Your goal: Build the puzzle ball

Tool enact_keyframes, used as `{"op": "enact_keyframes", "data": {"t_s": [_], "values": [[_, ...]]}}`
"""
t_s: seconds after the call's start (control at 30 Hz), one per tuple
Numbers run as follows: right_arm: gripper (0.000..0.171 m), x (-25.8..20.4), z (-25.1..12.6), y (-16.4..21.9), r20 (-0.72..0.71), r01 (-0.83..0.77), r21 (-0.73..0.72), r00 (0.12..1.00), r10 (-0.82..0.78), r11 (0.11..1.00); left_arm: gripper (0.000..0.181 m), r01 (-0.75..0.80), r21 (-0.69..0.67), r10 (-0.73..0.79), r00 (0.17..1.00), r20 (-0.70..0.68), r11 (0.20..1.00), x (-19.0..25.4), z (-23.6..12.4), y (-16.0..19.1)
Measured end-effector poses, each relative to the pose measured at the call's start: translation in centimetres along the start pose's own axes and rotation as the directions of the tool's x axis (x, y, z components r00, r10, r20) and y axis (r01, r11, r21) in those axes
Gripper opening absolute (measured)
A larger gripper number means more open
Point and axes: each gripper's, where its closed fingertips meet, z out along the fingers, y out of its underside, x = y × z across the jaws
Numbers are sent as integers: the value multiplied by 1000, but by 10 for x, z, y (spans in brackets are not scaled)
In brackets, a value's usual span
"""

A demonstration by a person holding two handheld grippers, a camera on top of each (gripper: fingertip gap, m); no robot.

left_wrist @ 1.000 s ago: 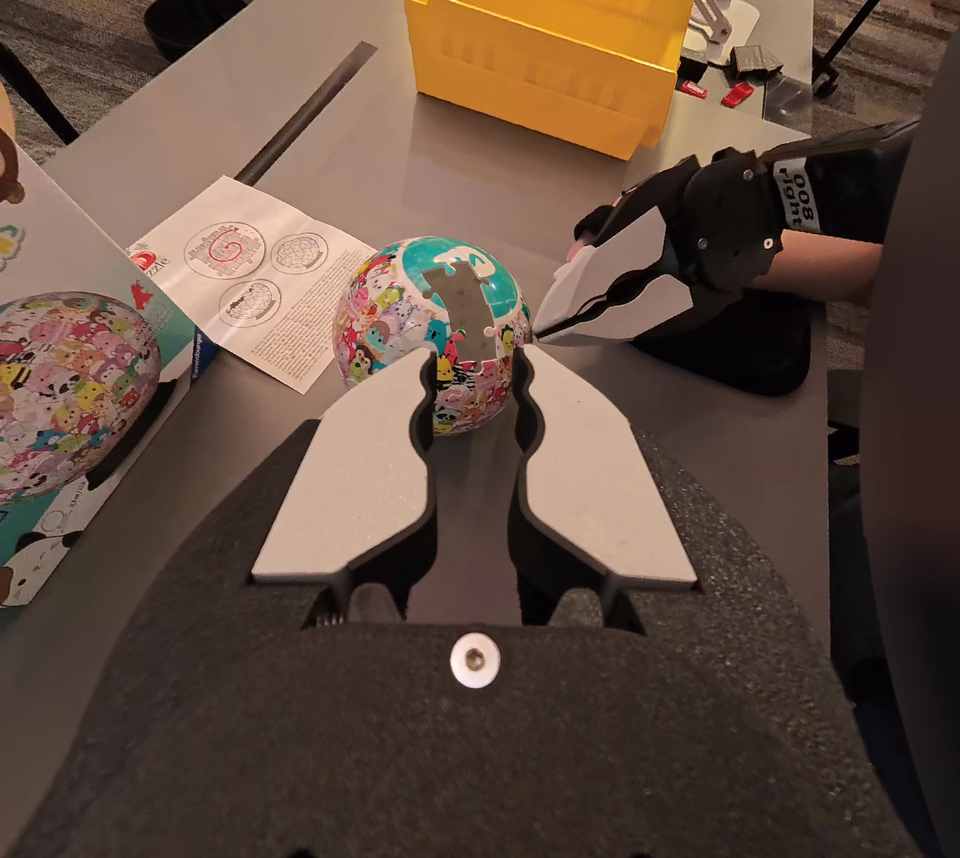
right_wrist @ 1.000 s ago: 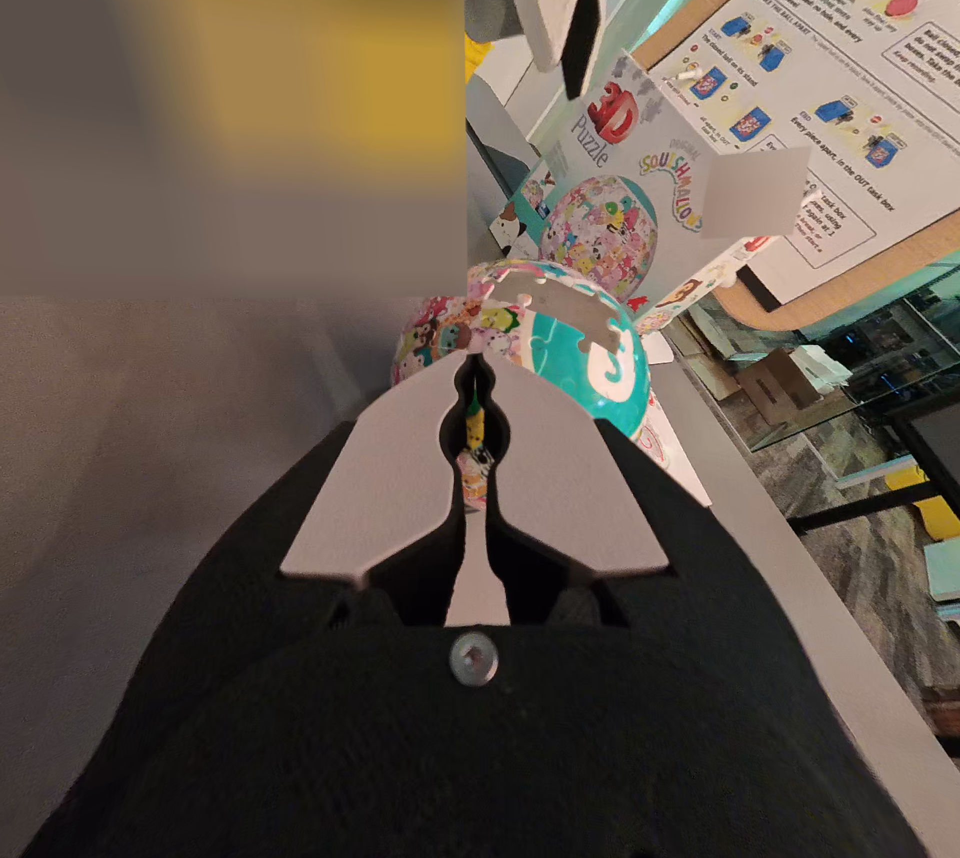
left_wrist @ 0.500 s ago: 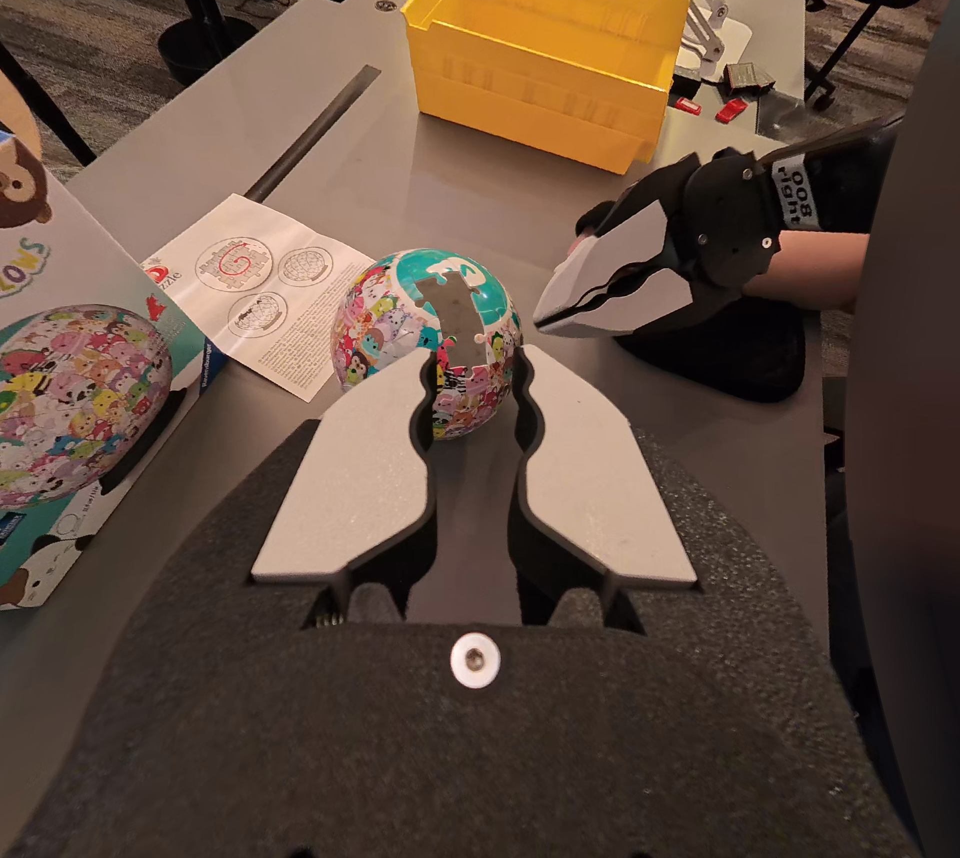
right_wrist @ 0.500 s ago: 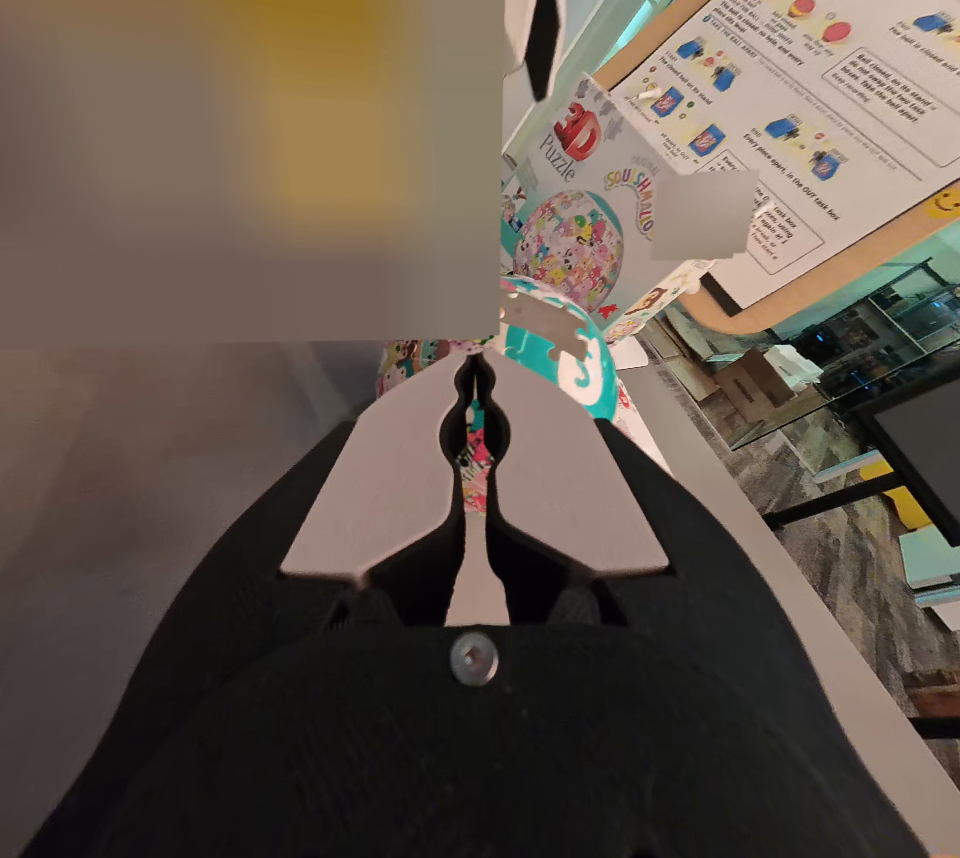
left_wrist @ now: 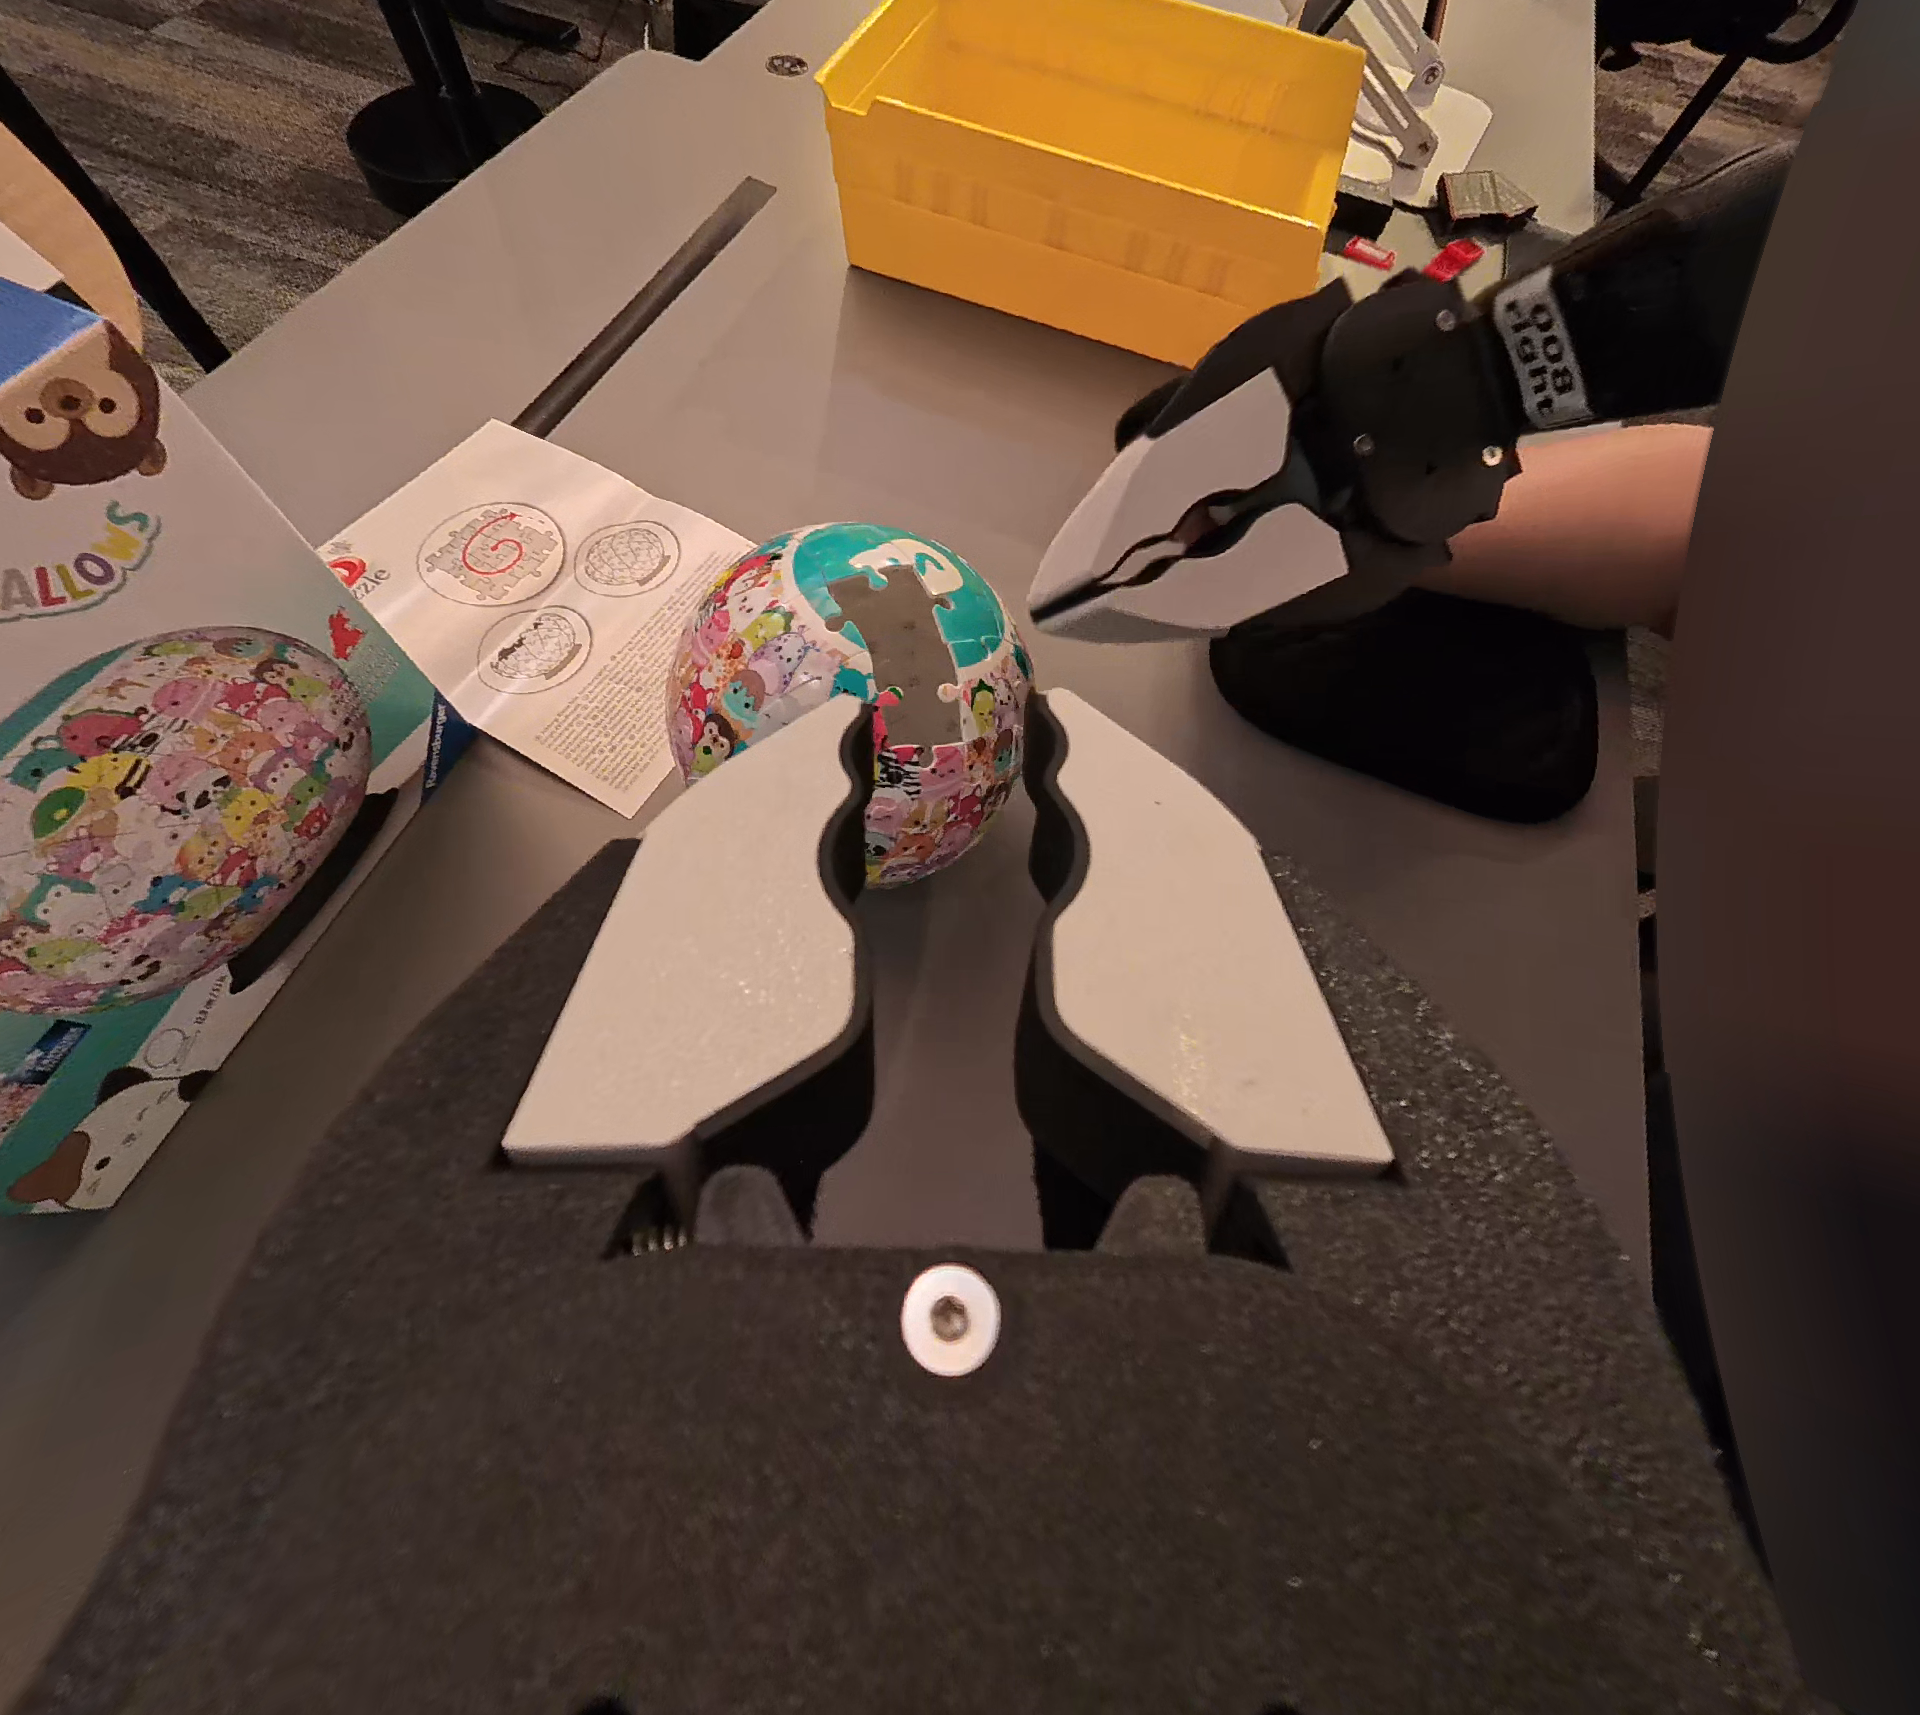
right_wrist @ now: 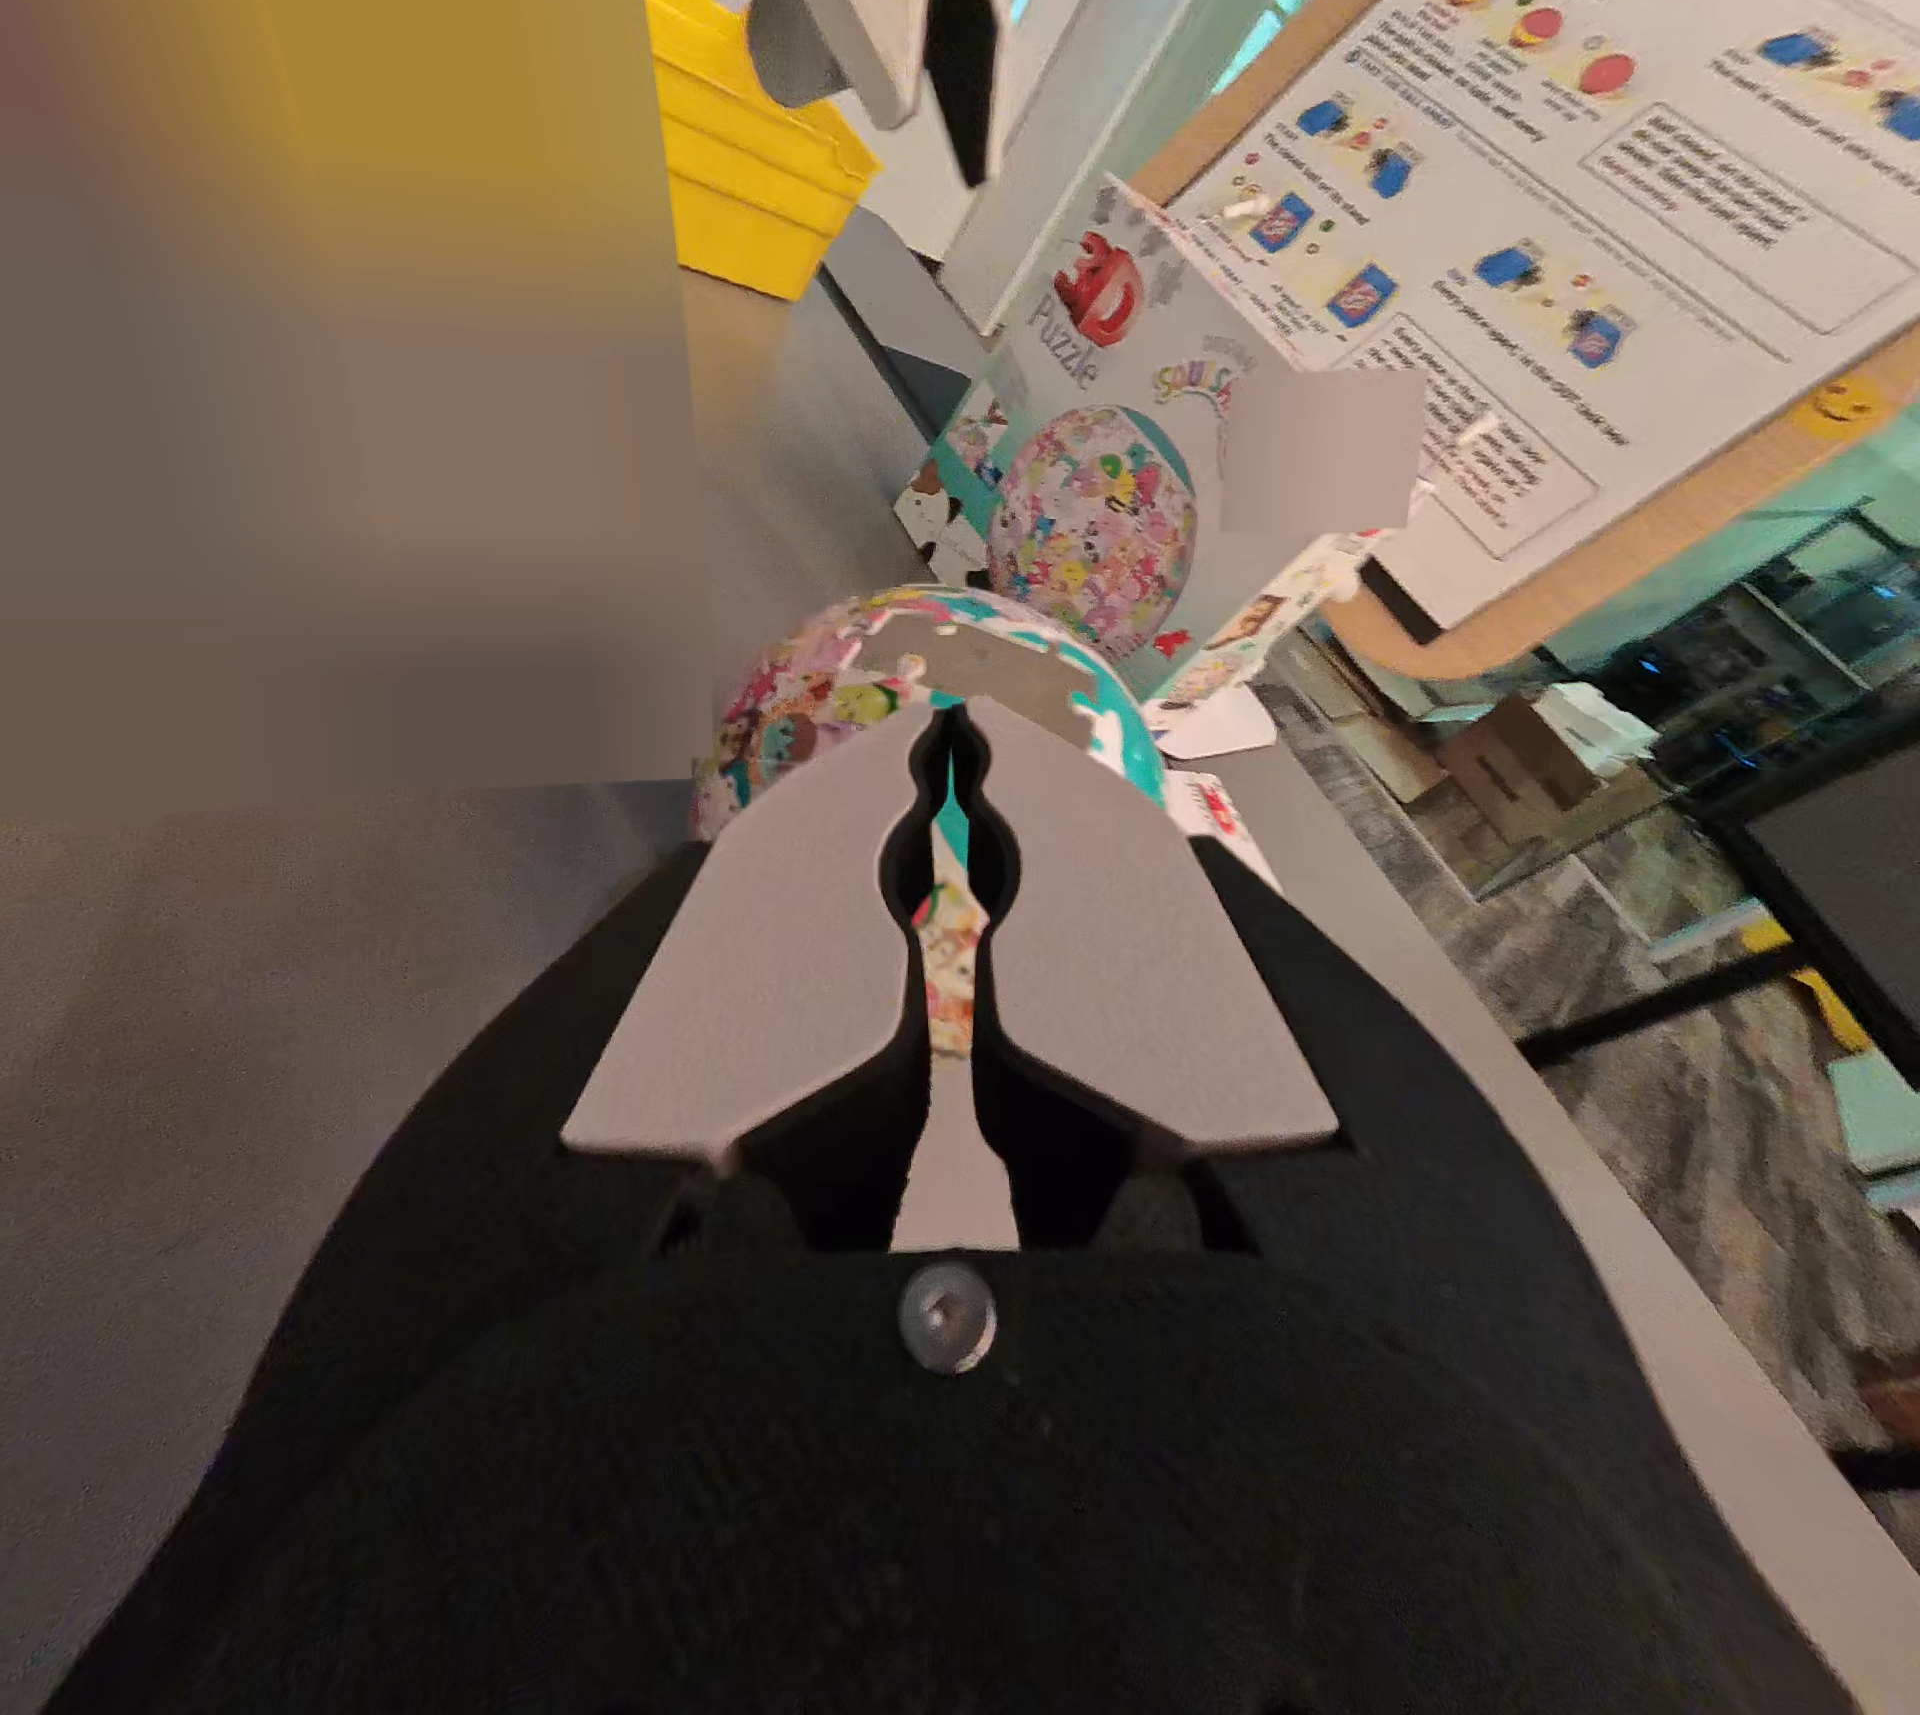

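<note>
The puzzle ball (left_wrist: 790,678), covered in bright cartoon figures with a teal cap, sits on the grey table (left_wrist: 727,439). A grey hole (left_wrist: 909,657) several pieces long runs down its top. My left gripper (left_wrist: 945,715) is open, its fingertips on either side of the ball's near face. My right gripper (left_wrist: 1049,611) is shut, hovering just right of the ball and a little above the table, apart from it. In the right wrist view the right gripper (right_wrist: 951,715) points at the ball (right_wrist: 810,709). Only a thin slit shows between its jaws, and I see nothing held.
An empty yellow bin (left_wrist: 1091,138) stands at the back. The puzzle box (left_wrist: 156,782) and a white instruction sheet (left_wrist: 540,595) lie to the left. A black pad (left_wrist: 1403,720) lies under the right hand. A poster board (right_wrist: 1558,211) leans behind the box (right_wrist: 1091,502). The gap from one gripper's tips to the other's is roughly 10 centimeters.
My right gripper has drawn back from the ball's right side, up and to the right. My left gripper has pulled back slightly. The ball has stayed in place.
</note>
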Motion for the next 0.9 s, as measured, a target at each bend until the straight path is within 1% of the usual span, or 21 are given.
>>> {"op": "enact_keyframes", "data": {"t_s": [0.07,0.13,0.23,0.3,0.37,0.4,0.47,0.53,0.6,0.63,0.7,0.73,0.8,0.83,0.9], "values": [[1,-6,7,5,25,24,-25,999,-23,999,27,-4,-2,4,1000,3,1000,0,-1,0],[1,-10,12,17,32,46,-89,999,-43,995,27,-4,0,4,1000,1,1000,1,-1,0],[1,-10,10,10,31,30,-56,999,-28,998,27,-6,0,6,1000,0,1000,1,-1,0],[1,-7,10,9,32,35,-60,999,-33,998,27,-4,-7,4,1000,-5,1000,1,1,2],[1,2,8,7,19,51,-67,999,-50,996,27,11,-25,-11,1000,-19,1000,1,6,6],[1,5,6,4,36,37,-55,999,-35,998,28,23,-35,-24,999,-35,999,2,11,9],[5,7,1,1,128,-16,-34,992,20,999,29,64,-76,-69,995,-77,995,4,23,19],[16,10,-3,7,236,-62,-66,969,76,996,33,79,-127,-94,989,-115,989,9,34,25],[19,14,-5,10,319,-113,-98,937,139,989,32,59,-170,-76,993,-91,984,8,44,24],[19,17,-5,7,334,-148,-79,928,166,986,31,48,-189,-63,995,-75,981,7,48,21],[19,20,-9,-4,336,-203,13,923,187,979,28,26,-205,-42,996,-74,979,10,55,12],[18,21,-11,-6,305,-213,47,933,189,976,28,24,-222,-44,996,-83,975,12,59,9],[21,25,-10,-1,206,-192,84,964,171,978,28,51,-281,-90,987,-129,958,19,67,8],[24,25,-10,2,162,-180,93,973,164,979,28,66,-306,-113,984,-137,950,19,71,8],[26,17,-10,5,148,-177,110,976,160,978,29,84,-361,-147,977,-151,929,19,78,11]]}}
